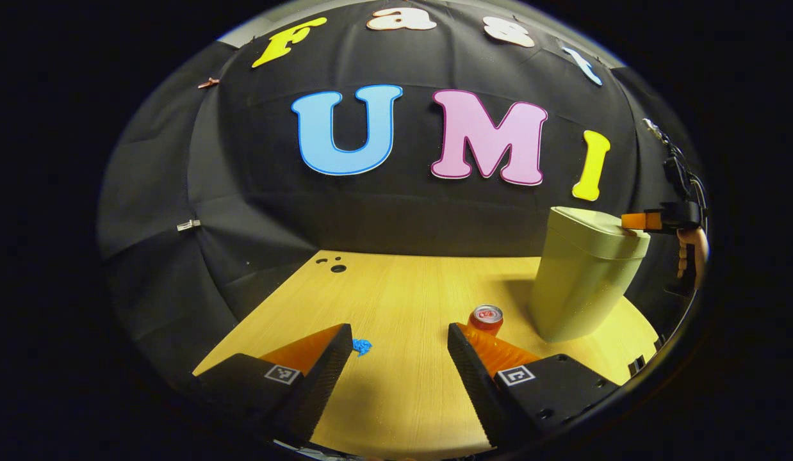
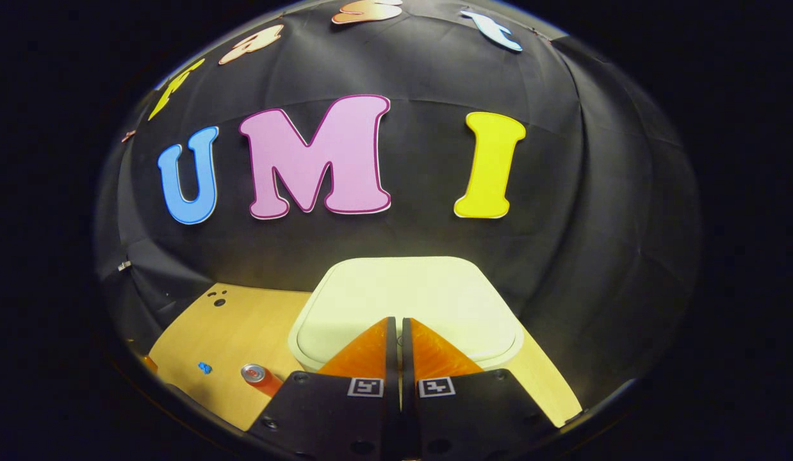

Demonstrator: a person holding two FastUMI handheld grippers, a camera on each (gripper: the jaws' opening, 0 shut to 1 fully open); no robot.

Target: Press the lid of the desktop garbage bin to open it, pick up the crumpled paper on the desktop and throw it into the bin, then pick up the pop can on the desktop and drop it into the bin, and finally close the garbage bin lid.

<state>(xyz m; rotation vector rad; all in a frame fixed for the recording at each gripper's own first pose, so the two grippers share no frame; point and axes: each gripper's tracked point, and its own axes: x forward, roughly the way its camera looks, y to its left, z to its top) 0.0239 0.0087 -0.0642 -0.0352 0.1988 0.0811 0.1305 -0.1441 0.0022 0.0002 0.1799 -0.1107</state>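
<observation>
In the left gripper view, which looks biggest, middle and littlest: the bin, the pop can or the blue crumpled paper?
1. Bin: biggest.
2. Pop can: middle.
3. Crumpled paper: littlest.

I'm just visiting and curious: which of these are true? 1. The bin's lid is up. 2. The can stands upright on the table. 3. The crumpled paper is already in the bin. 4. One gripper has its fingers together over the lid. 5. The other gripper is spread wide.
1. False: the garbage bin has its lid down.
2. True: the pop can stands upright on the table.
3. False: the crumpled paper lies on the table.
4. True: the right gripper, over the lid.
5. True: the left gripper is open.
</observation>
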